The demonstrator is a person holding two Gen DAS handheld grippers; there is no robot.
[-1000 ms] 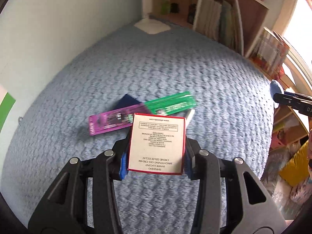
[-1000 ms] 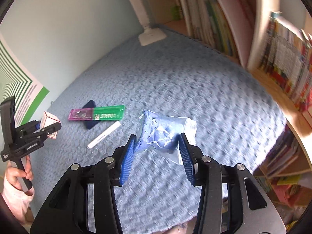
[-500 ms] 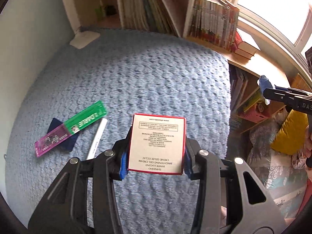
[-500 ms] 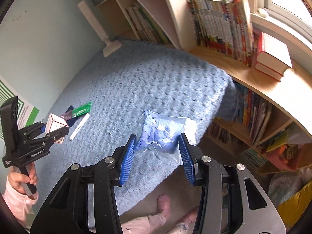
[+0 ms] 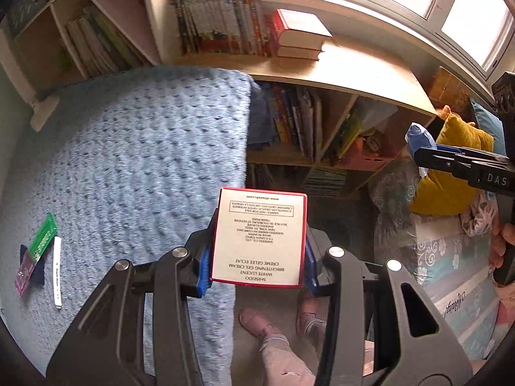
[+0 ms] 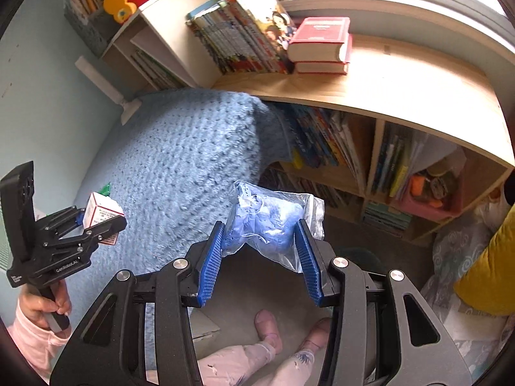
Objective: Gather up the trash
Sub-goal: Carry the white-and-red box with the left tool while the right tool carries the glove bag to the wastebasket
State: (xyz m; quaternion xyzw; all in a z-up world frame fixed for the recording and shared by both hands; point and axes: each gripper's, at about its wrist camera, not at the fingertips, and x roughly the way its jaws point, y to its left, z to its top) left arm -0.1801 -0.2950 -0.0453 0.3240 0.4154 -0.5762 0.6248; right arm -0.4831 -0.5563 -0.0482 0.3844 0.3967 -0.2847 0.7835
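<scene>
The left gripper (image 5: 257, 257) is closed on a small white box with a red border (image 5: 259, 236), held at centre frame in the left wrist view, above the edge of the blue knitted blanket (image 5: 128, 160) and the floor. The right gripper (image 6: 262, 254) is clamped on a crumpled clear plastic bag with blue material inside (image 6: 267, 225), at the middle of the right wrist view, over the floor beside the person's feet. More trash lies at the lower left of the left wrist view, on the blanket: a green and purple packet (image 5: 37, 251) touching a white strip (image 5: 57, 270), with a dark blue piece (image 5: 37, 273) under the packet. No bin shows in either view, so where these go cannot be told. The likeliest trouble is the bag: it is soft and slick, gripped only by its bunched middle, and could slide out if swung. The box is pinched by its sides and might crush or twist free. With both grippers full, the leftover pieces need another trip.
</scene>
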